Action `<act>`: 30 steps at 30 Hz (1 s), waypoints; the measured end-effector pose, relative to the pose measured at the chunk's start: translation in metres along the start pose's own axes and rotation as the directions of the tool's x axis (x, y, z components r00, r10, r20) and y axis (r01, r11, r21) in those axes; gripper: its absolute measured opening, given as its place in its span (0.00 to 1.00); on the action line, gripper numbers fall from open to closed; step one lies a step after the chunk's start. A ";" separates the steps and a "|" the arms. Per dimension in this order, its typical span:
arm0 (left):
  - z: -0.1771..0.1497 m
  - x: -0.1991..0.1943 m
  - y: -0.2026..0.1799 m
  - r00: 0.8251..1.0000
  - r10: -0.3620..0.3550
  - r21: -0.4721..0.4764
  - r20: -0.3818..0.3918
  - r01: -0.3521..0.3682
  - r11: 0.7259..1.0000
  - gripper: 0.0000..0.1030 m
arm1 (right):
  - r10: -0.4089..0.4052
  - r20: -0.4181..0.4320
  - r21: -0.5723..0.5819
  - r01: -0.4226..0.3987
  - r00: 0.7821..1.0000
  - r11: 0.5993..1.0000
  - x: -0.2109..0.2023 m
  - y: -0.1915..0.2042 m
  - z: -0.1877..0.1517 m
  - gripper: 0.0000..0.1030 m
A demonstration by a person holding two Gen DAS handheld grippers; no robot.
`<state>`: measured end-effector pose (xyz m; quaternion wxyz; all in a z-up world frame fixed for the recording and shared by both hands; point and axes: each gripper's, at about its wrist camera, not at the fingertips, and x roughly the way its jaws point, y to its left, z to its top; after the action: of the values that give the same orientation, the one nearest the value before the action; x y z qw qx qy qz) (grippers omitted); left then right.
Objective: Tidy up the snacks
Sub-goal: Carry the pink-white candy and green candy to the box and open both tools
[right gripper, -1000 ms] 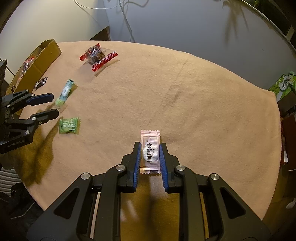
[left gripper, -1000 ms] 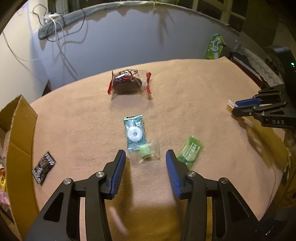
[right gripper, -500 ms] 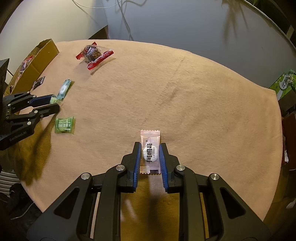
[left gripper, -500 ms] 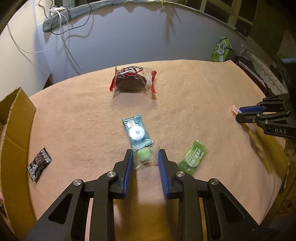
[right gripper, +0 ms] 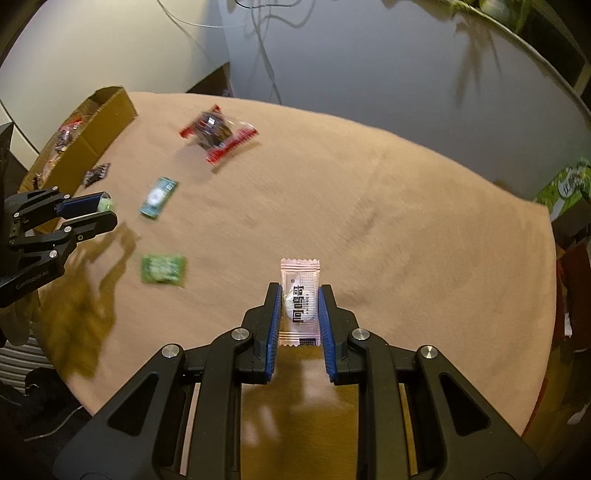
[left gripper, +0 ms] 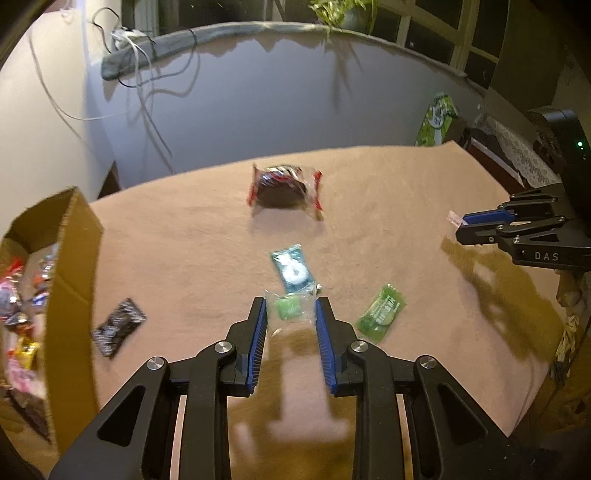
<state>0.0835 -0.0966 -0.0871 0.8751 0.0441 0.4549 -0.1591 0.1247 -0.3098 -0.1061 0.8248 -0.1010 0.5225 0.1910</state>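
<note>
Clear-wrapped green candy (left gripper: pixel 291 309) sits pinched between the left gripper (left gripper: pixel 290 314) jaws, lifted above the tan surface (left gripper: pixel 388 206). Pink sachet (right gripper: pixel 300 301) is clamped in the right gripper (right gripper: pixel 298 314) jaws. Nearby lie a teal mint packet (left gripper: pixel 293 267), green sweet (left gripper: pixel 380 312) and cardboard box (left gripper: pixel 70 280).

clear-wrapped green candy (left gripper: pixel 290 309), seemingly lifted

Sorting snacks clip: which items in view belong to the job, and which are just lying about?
Job:
left gripper holding clear-wrapped green candy
right gripper holding pink sachet
teal mint
green packet
red-ended cake pack
black packet
cardboard box

Lying about:
cables
plant
green bag
</note>
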 end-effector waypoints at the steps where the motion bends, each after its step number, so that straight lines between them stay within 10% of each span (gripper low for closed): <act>1: 0.000 -0.005 0.004 1.000 0.003 -0.005 0.008 -0.003 1.000 0.24 | 0.004 0.007 -0.013 -0.004 1.000 1.000 -0.002 0.007 0.005 0.20; 30: -0.041 -0.093 0.148 0.976 0.196 -0.228 0.092 -0.171 0.958 0.24 | 0.176 0.045 -0.364 -0.148 0.983 0.920 0.016 0.216 0.138 0.20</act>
<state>0.0485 0.0742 -0.0456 0.9100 -0.0196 0.4132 -0.0281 0.1538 -0.0598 -0.0534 0.7933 -0.1988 0.4533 0.3547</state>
